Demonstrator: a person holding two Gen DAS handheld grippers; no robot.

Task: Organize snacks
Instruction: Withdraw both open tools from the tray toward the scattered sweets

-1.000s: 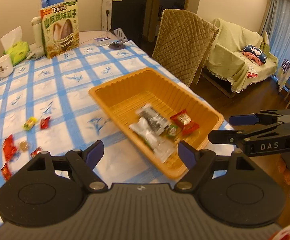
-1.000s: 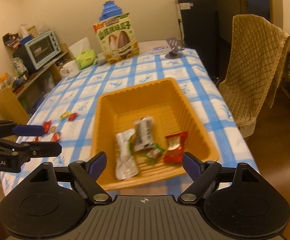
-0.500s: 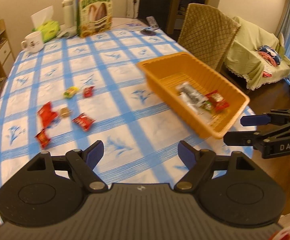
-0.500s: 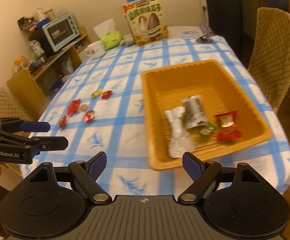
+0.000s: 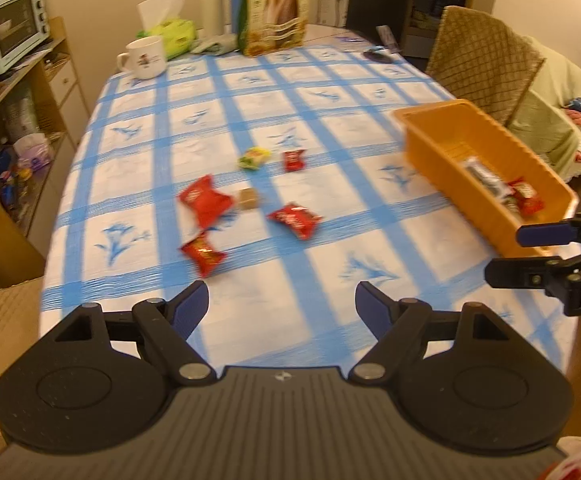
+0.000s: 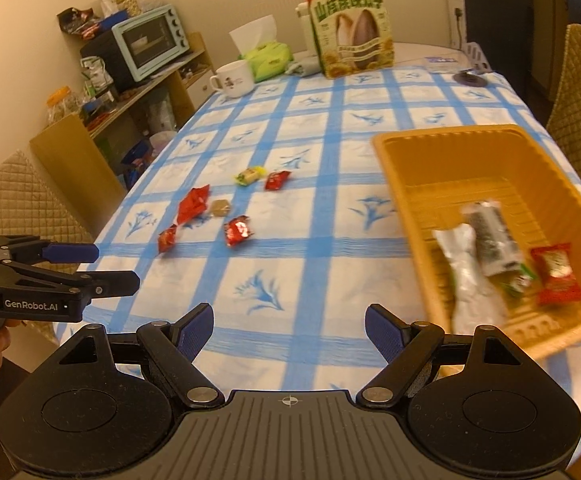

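Mug (image 6: 234,78): white, at the worktop's far left edge
Tissue pack (image 6: 265,56): green, just behind the mug
Toaster oven (image 6: 150,41): pale green, on a side shelf
Chair (image 5: 484,64): quilted cover, right of the worktop

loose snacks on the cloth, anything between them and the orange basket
Nothing visible. The loose snacks lie on open tablecloth, and only bare cloth separates them from the orange basket. Both the left gripper and right gripper are open and empty.
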